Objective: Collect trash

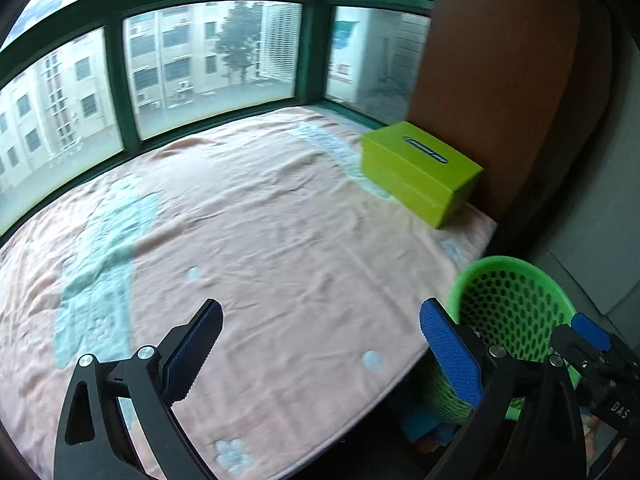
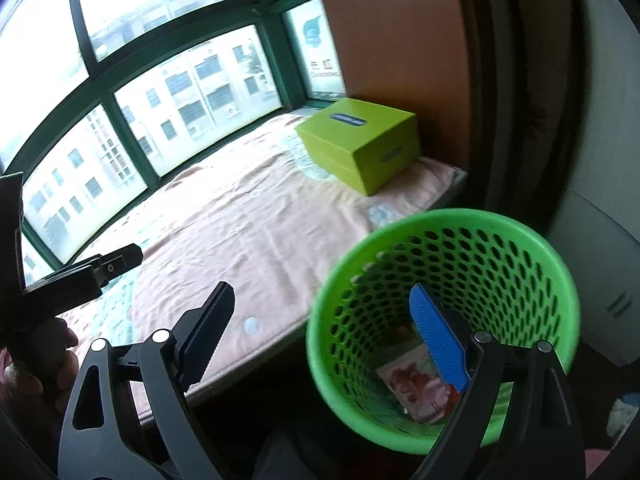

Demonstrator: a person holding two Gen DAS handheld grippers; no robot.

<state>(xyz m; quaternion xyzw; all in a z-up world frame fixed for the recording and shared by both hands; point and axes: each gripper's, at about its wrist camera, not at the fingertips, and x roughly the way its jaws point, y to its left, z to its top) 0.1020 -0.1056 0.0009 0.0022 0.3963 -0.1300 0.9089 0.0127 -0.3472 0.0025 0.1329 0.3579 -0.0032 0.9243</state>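
- Two grippers, both with fingers spread wide and holding nothing.
- Left gripper: over the near edge of the pink bedspread, to the left of the bin.
- Right gripper: above the bin's left rim, its blue finger inside the opening.
- Green mesh bin: on the floor beside the bedspread's near corner.
- One pink-and-white wrapper: lying at the bottom of the bin.
- One lime-green box: on the bedspread, beyond the bin, against the wooden panel.
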